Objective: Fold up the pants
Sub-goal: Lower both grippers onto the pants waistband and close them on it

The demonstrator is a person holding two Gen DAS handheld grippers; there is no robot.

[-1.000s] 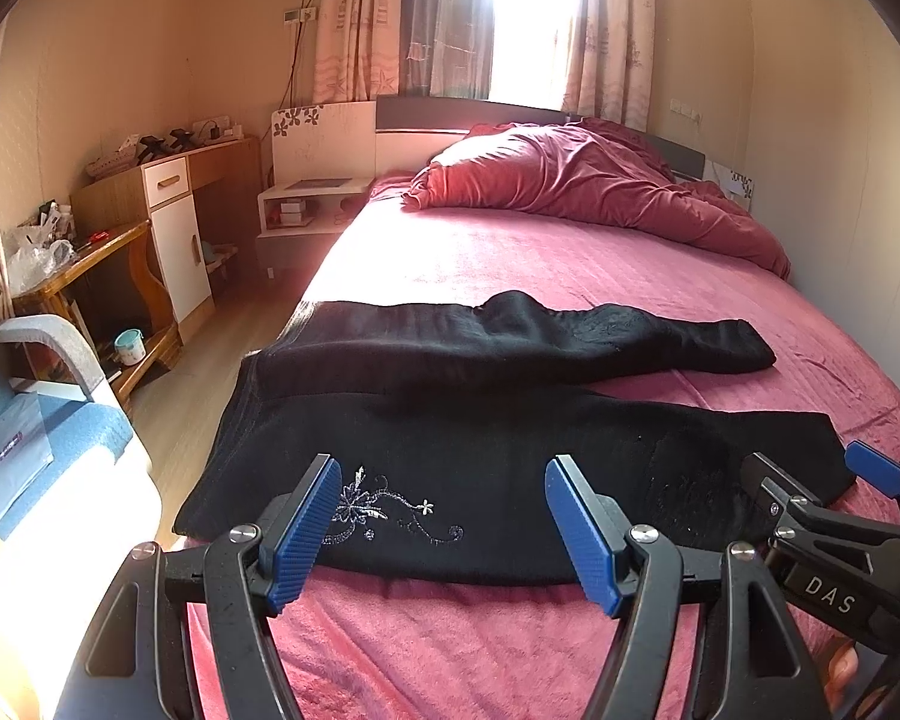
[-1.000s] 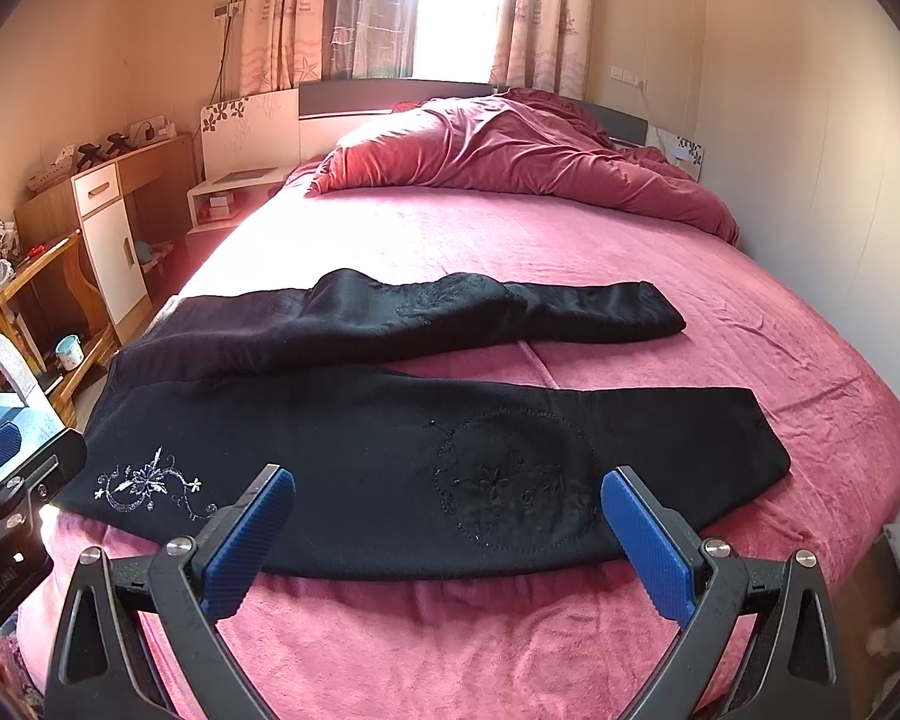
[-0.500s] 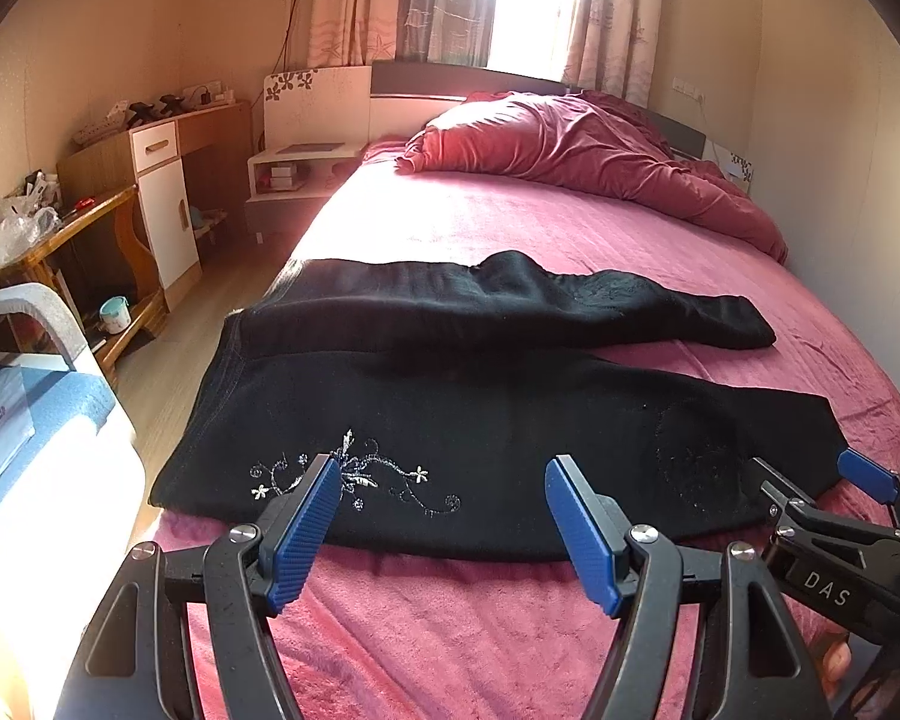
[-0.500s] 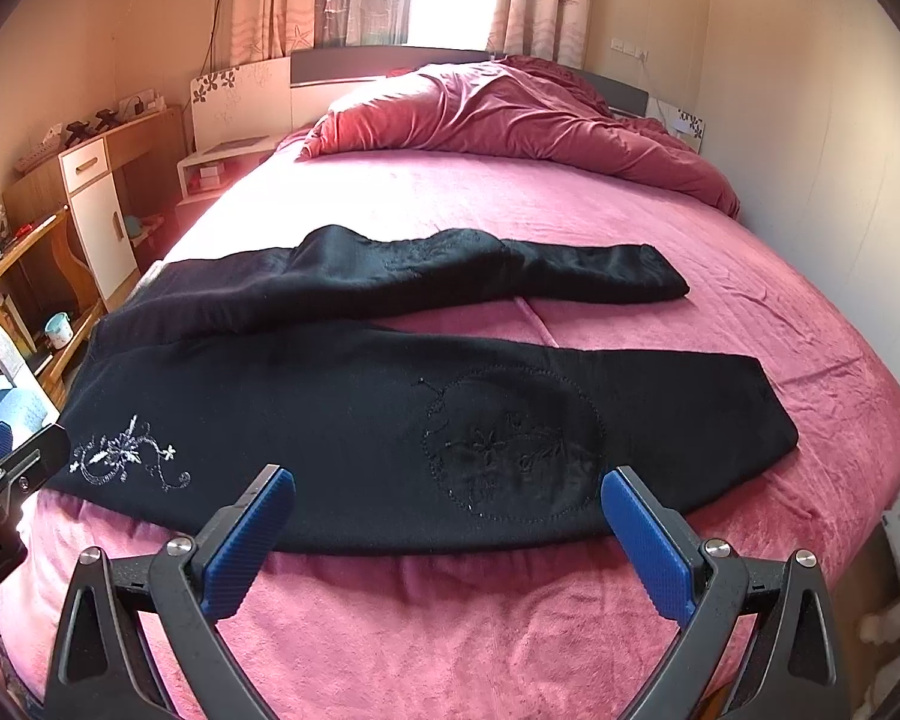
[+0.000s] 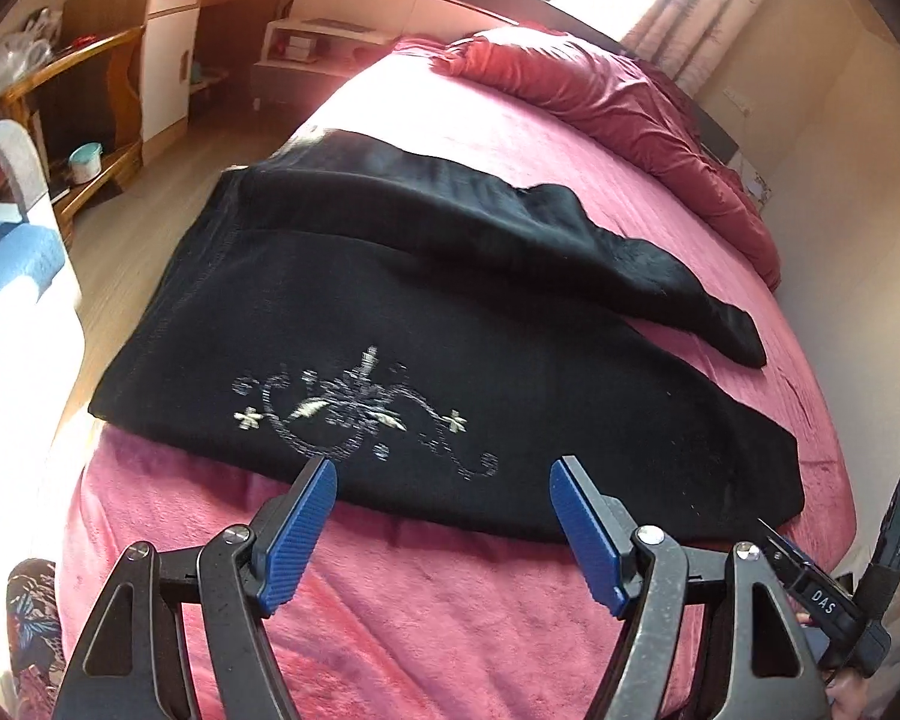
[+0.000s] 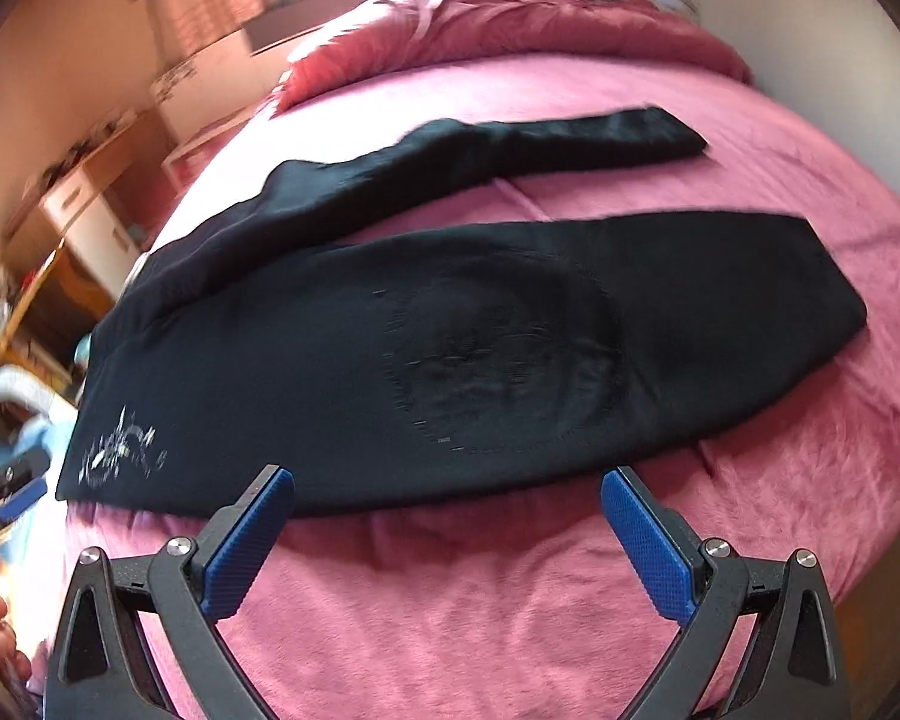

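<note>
Both my tongs have dipped toward pants (image 5: 450, 324) | left gripper (image 5: 444, 480) opening, right gripper (image 6: 447, 492) apart, both empty | near hem crosswise just ahead

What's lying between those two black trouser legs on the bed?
Only bare pink bedspread separates the pants' legs, seen clearly in the right wrist view.

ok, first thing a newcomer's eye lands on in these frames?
The black pants spread across the pink bed, legs apart, with silver flower stitching near the waist. Then the blue-padded left gripper and right gripper, both open over the near edge, holding nothing; the left's jaws are opening.
</note>
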